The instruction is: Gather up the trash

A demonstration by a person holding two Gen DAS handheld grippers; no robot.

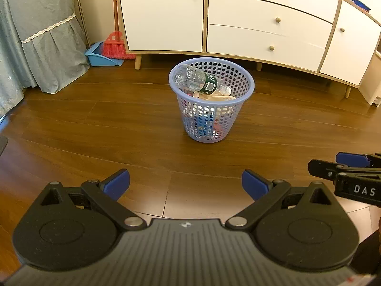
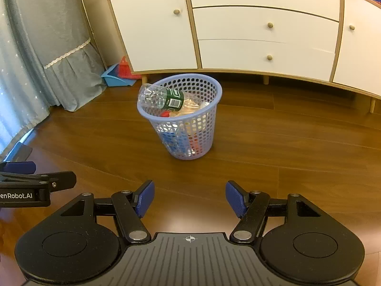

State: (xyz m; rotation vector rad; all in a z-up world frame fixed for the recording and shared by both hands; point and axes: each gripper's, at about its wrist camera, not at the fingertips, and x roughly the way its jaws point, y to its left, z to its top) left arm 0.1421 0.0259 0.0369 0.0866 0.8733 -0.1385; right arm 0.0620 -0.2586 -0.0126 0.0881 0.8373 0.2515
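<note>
Both empty, spread apart: left gripper [image 1: 185, 182], right gripper [image 2: 189, 196]. At twelve o'clock, lavender basket [image 1: 234, 109] holding crushed bottle [image 1: 197, 81].

Home room: white dresser [image 1: 262, 19], curtain [image 1: 47, 35], wood floor [image 1: 95, 131].

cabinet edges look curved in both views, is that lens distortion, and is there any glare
Yes, fisheye bending: the cabinet bows in the left wrist view and likewise in the right wrist view. Soft glare streaks the wooden floor there; the basket stays sharp in both.
</note>
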